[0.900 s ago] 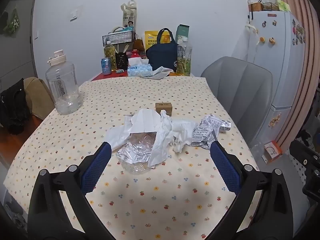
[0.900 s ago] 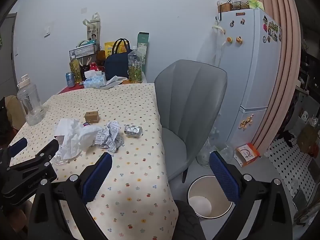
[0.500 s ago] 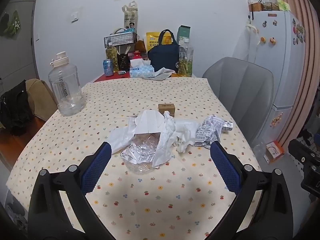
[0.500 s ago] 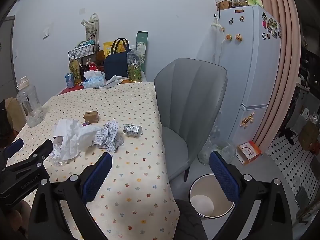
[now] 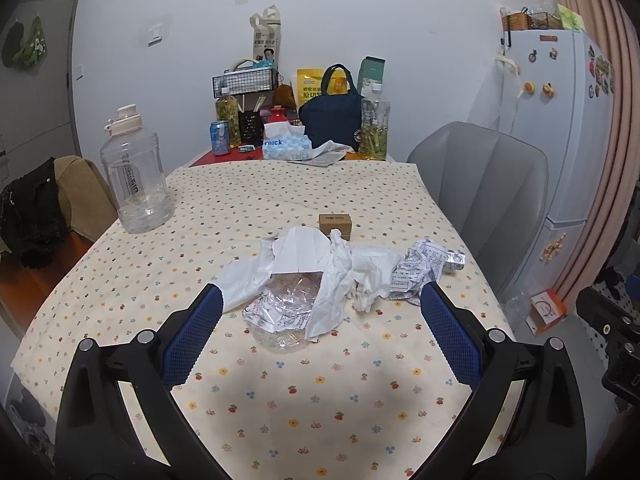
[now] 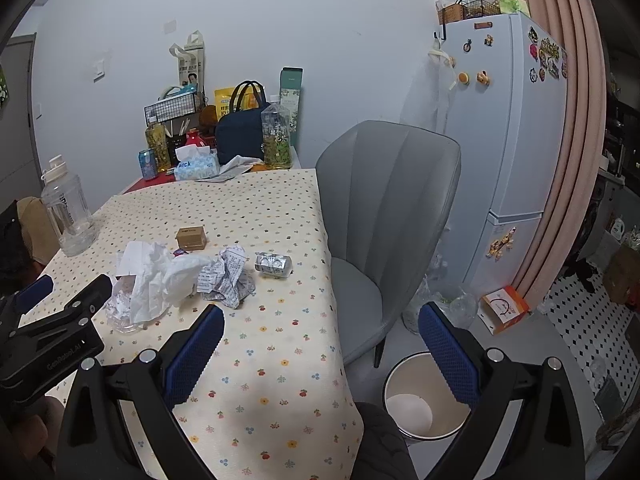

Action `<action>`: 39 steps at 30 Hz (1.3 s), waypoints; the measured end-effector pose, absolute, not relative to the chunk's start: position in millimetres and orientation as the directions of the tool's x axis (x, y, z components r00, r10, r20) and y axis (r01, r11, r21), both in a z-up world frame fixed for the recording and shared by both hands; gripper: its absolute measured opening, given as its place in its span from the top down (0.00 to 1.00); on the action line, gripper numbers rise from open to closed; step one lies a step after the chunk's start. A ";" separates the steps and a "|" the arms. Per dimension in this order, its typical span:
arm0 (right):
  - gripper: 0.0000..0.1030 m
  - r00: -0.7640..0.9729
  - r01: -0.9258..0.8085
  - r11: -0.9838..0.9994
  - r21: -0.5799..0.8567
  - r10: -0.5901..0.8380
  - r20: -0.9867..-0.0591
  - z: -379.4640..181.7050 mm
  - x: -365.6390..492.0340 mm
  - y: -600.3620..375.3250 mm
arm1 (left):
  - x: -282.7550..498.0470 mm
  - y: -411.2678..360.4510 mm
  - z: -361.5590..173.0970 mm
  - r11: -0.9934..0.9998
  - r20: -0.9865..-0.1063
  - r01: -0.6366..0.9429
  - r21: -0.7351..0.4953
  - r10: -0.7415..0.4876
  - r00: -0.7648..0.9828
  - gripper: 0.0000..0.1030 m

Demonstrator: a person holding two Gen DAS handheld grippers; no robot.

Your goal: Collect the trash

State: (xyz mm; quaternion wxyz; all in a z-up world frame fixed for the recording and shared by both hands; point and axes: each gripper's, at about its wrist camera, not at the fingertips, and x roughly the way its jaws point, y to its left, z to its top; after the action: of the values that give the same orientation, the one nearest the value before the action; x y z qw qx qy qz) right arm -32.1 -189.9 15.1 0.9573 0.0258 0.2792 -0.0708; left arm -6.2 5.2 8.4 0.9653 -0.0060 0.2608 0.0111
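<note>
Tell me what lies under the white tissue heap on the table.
A crumpled clear plastic wrapper with printed paper pokes out beneath the white tissue heap. Whatever sits further under the tissue is covered.

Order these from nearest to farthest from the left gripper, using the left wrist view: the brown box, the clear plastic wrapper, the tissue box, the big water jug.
1. Clear plastic wrapper: just ahead of the left gripper, between its fingers.
2. Brown box: mid-table, behind the paper pile.
3. Water jug: left edge of the table.
4. Tissue box: far end, by the wall.
</note>
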 end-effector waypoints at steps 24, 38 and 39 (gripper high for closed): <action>0.07 0.838 0.155 0.988 -0.001 -0.132 -0.529 19.3 -33.3 -188.6 | -8.5 8.5 8.1 1.000 -0.501 -0.017 -0.015 0.007 0.865 0.04; 0.07 0.842 0.147 0.989 0.006 -0.122 -0.525 20.6 -35.5 -188.0 | -8.0 9.0 7.7 1.000 -0.502 -0.016 -0.022 0.003 0.865 0.05; 0.07 0.841 0.148 0.989 0.005 -0.123 -0.527 20.1 -35.2 -188.3 | -8.2 8.6 7.5 1.000 -0.501 -0.015 -0.022 0.002 0.865 0.04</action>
State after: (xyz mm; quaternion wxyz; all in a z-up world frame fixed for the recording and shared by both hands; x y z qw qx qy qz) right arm -35.2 -188.3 20.1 0.9591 0.0228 0.2732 -0.0706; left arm -8.2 8.6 7.5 0.9656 -0.0126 0.2596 0.0044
